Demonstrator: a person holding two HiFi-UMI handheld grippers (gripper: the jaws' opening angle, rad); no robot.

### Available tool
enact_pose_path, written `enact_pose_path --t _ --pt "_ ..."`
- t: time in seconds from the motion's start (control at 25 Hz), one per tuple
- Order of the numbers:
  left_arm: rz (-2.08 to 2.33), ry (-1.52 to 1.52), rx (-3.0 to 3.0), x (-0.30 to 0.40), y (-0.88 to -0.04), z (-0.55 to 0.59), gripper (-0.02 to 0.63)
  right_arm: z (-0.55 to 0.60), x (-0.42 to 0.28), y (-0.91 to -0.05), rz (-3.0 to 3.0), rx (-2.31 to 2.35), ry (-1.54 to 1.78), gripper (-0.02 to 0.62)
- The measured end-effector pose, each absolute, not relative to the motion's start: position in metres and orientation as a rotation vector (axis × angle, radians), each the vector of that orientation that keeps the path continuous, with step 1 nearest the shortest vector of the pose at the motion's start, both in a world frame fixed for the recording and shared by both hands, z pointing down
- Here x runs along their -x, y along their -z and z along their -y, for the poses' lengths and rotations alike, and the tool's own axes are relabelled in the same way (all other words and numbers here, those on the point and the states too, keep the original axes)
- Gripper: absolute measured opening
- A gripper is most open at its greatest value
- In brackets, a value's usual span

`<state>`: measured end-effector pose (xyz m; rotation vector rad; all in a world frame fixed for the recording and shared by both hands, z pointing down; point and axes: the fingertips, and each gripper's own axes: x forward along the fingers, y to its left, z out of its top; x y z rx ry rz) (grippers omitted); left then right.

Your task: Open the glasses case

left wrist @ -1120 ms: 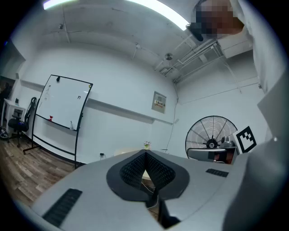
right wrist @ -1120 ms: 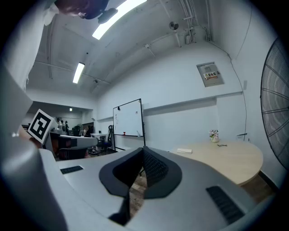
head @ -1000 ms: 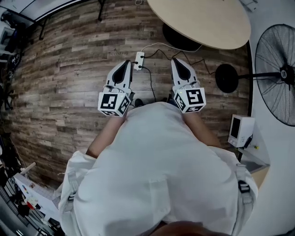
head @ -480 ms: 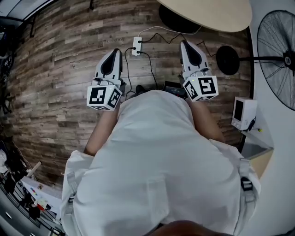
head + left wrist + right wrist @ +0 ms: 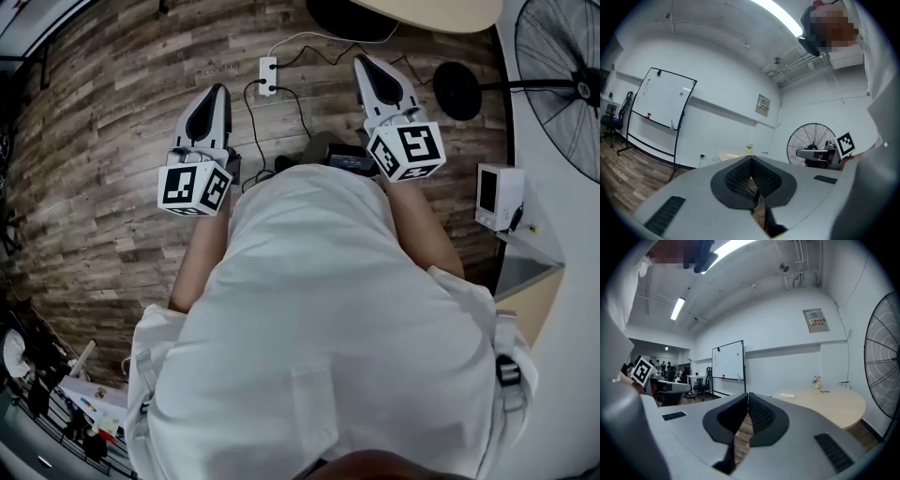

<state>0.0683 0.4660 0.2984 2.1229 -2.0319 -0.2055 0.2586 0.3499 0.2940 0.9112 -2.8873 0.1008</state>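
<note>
No glasses case shows in any view. In the head view my left gripper (image 5: 217,94) is held out over the wooden floor, left of the person's white-clad body. My right gripper (image 5: 362,64) is held out on the other side, pointing toward the round table (image 5: 441,7). Both have their jaws closed tip to tip with nothing between them. The left gripper view shows the left gripper's (image 5: 750,160) tips meeting. In the right gripper view the right gripper's (image 5: 747,395) tips also meet, with the table (image 5: 829,405) beyond them.
A white power strip (image 5: 268,73) with black cables lies on the floor between the grippers. A standing fan (image 5: 562,84) and its black base (image 5: 457,91) are at the right, with a white box (image 5: 495,195) below. A whiteboard (image 5: 661,101) stands by the far wall.
Both grippers have spread farther apart and risen in the head view. The round table has slid almost out of the top of the head view.
</note>
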Motion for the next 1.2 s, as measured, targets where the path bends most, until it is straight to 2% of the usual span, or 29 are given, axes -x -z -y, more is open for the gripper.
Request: enact_pose_path --t 0.52,1.2 --pt "1.979 0.193 -2.145 -0.056 -0.307 -0.439 0.012 -0.326 -0.24 -0.302 2.877 -0.938 -0.146 0.026" --pt "1.948 0.161 -2.102 0.004 -0.317 -0.318 0.012 -0.204 -0.184 -0.314 2.887 -0.837 -0.193 0.025"
